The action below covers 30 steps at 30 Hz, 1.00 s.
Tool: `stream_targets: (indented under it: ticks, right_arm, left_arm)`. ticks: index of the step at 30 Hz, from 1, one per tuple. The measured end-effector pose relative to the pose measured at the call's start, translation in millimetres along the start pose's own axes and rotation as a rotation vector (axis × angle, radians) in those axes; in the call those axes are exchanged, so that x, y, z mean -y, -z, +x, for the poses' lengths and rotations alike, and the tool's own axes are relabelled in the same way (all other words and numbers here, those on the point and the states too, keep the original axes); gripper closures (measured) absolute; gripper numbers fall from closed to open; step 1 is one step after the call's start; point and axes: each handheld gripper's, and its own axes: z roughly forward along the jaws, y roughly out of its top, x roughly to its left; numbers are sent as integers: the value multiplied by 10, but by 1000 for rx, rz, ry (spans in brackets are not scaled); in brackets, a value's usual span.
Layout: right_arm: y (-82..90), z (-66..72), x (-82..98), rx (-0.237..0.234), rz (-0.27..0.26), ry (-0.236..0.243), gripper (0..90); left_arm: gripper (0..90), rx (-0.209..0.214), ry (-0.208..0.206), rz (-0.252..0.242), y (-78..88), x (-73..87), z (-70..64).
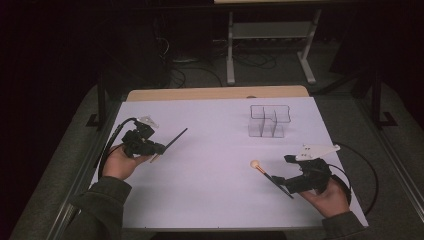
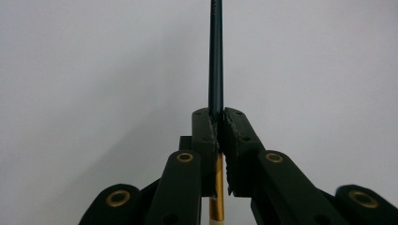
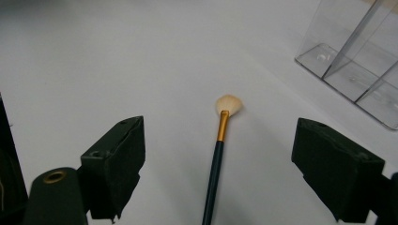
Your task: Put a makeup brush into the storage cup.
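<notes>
My left gripper point(image 1: 162, 148) point(image 2: 220, 115) is at the table's left, shut on a makeup brush point(image 1: 176, 138) point(image 2: 216, 56). Its thin dark handle sticks out past the jaws toward the upper right, and its gold ferrule sits between the jaws behind the pads. A second brush point(image 1: 270, 176) point(image 3: 213, 173) lies flat on the white table with its pale bristle head point(image 1: 255, 164) point(image 3: 229, 104) pointing away from me. My right gripper point(image 1: 283, 169) point(image 3: 219, 123) hovers over its handle end. The jaws stand wide open on either side and do not touch it.
A clear plastic organizer point(image 1: 269, 121) point(image 3: 356, 70) with several empty compartments stands at the back right of the white table top point(image 1: 215, 150). Cables trail from both grippers off the table's sides. Beyond the far edge are a dark floor and a metal stand.
</notes>
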Motion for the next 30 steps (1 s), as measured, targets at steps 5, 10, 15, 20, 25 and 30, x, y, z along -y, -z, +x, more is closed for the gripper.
stream_targets:
  ticks: [5, 10, 15, 20, 25, 30]
  right_arm:
    - [32, -29, -96, -8, 11, 3, 169]
    - [26, -18, -200, -25, 23, 22, 170]
    - [7, 21, -313, -43, 36, 50, 170]
    - [-2, 61, -455, -68, 49, 80, 162]
    - [-7, 78, -592, -91, 52, 97, 162]
    - [-16, 89, -718, -117, 53, 111, 163]
  left_arm:
    - [835, 23, -22, -8, 28, -54, -55]
    - [836, 41, -50, -21, 54, -96, -128]
    - [835, 60, -61, -25, 70, -97, -154]
    - [835, 70, -78, -35, 94, -106, -216]
    - [836, 89, -112, -32, 126, -145, -291]
    - [836, 111, -146, -32, 124, -171, -369]
